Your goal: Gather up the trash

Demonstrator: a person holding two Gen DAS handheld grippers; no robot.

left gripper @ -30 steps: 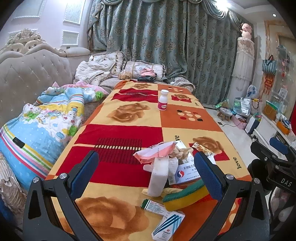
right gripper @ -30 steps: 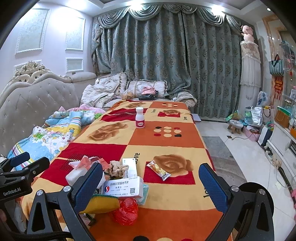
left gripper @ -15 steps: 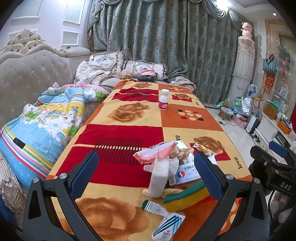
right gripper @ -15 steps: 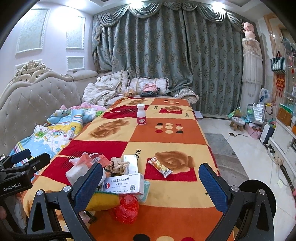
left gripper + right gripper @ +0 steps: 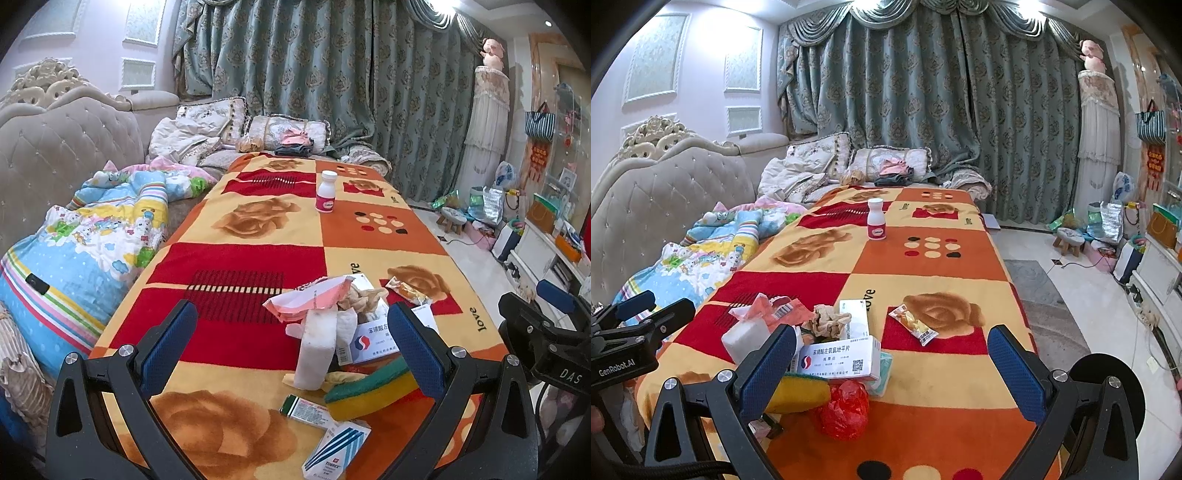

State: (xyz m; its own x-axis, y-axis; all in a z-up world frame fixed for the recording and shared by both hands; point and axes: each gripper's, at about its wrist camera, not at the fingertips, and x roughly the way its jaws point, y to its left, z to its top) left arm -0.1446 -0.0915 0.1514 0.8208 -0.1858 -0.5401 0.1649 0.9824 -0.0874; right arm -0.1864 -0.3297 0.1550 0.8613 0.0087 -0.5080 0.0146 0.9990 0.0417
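A heap of trash lies at the near end of the patterned table cloth [image 5: 258,258]: a pink wrapper [image 5: 308,299], a white foam block [image 5: 316,358], a white medicine box [image 5: 842,360], a yellow-green sponge [image 5: 373,389], a crumpled red bag [image 5: 846,408], a snack packet [image 5: 914,325] and small boxes [image 5: 336,452]. My left gripper [image 5: 291,350] is open and empty, just before the heap. My right gripper [image 5: 892,373] is open and empty, above the box and the red bag.
A white pill bottle [image 5: 327,192] stands far down the table; it also shows in the right wrist view [image 5: 876,219]. A sofa with a colourful quilt [image 5: 92,236] runs along the left. Floor with a stool [image 5: 1069,240] and bags lies to the right.
The right gripper has moved slightly forward and left over the heap. The left gripper has barely moved. Both stay open.
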